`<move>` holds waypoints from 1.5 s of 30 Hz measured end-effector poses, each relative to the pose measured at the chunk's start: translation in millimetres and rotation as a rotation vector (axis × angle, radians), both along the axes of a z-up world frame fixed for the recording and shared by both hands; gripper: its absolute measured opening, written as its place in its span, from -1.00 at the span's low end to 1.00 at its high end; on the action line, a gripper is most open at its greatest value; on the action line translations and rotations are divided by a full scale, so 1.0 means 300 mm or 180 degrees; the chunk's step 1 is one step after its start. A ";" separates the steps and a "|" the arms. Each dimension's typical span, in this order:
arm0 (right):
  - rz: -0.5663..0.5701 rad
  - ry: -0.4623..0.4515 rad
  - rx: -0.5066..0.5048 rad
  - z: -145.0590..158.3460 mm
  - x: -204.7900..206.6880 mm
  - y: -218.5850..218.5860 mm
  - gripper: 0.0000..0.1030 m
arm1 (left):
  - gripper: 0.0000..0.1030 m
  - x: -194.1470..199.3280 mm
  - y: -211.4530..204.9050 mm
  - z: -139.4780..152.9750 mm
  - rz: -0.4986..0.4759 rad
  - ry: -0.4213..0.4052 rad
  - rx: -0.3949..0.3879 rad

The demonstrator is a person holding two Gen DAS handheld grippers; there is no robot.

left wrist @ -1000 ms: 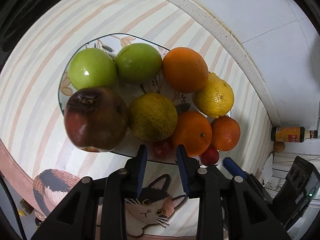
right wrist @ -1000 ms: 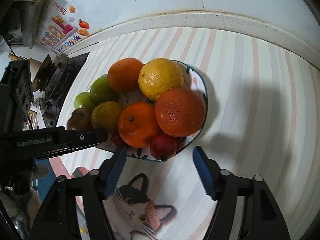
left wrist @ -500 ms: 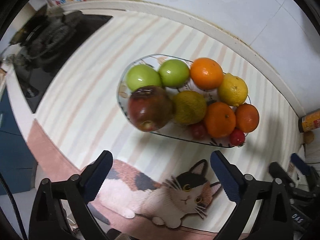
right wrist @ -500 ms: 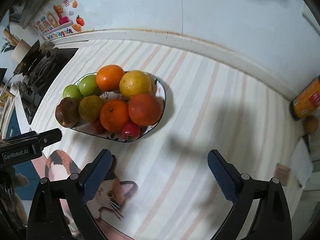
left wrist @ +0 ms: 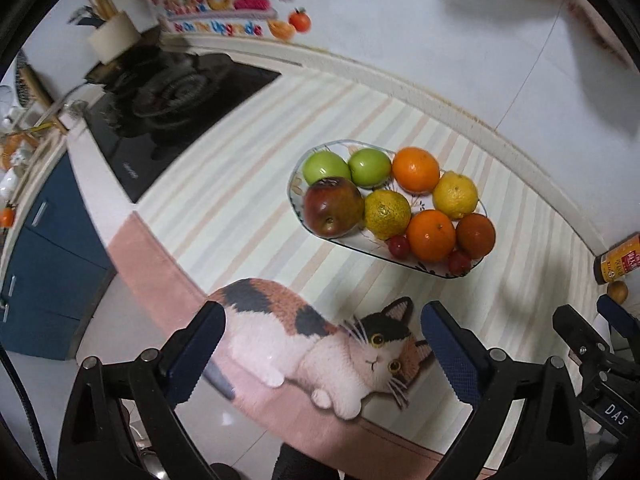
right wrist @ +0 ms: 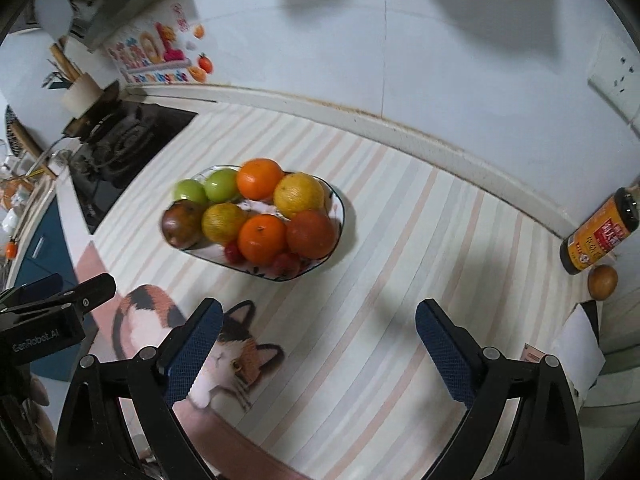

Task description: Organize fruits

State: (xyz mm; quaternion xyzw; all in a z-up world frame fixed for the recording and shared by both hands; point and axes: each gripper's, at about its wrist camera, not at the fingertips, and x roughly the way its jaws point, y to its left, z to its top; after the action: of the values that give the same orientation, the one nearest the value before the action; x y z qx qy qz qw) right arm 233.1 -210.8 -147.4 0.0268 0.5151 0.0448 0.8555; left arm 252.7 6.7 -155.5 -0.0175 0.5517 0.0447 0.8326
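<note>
A patterned oval plate [left wrist: 297, 189] [right wrist: 340, 212] sits on the striped counter, full of fruit: a dark red apple [left wrist: 333, 206] [right wrist: 182, 223], two green apples [left wrist: 326, 167] [right wrist: 219, 185], several oranges [left wrist: 415, 169] [right wrist: 259, 179], a yellow lemon [left wrist: 456, 196] and small red fruits [left wrist: 399, 246]. My left gripper [left wrist: 322, 346] is open and empty, held well back over the cat picture. My right gripper [right wrist: 318, 340] is open and empty, back from the plate.
A cat-print mat [left wrist: 320, 336] covers the counter's front edge. A black stove [left wrist: 168, 104] lies at the left. A sauce bottle [right wrist: 598, 236] and a small brown fruit [right wrist: 602, 282] stand at the right by the wall. Each gripper shows in the other's view.
Both grippers have pulled back and up from the plate. The left jaws went from nearly closed to wide open; the right jaws also opened wider. The fruit stays on the plate.
</note>
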 end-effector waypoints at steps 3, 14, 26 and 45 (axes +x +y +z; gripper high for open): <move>0.0021 -0.0106 0.0026 0.065 -0.071 0.005 0.92 | 0.95 -0.086 0.000 0.082 0.0010 -0.0183 0.0038; 0.0066 -0.0530 0.0030 0.371 -0.468 0.052 0.92 | 0.95 -0.419 0.027 0.354 -0.0085 -0.0735 -0.0027; 0.0040 -0.0850 0.0055 0.615 -0.815 0.052 0.96 | 0.95 -0.740 0.048 0.567 -0.0115 -0.1211 0.0098; 0.0148 -0.0952 0.0154 0.700 -0.877 -0.008 0.96 | 0.95 -0.840 -0.042 0.610 -0.0092 -0.1302 0.0071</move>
State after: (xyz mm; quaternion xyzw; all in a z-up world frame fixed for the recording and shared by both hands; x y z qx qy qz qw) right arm -30.1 -213.1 62.6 0.0285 0.3812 0.0805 0.9205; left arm 0.8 -5.7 27.5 -0.0090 0.3708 0.0344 0.9280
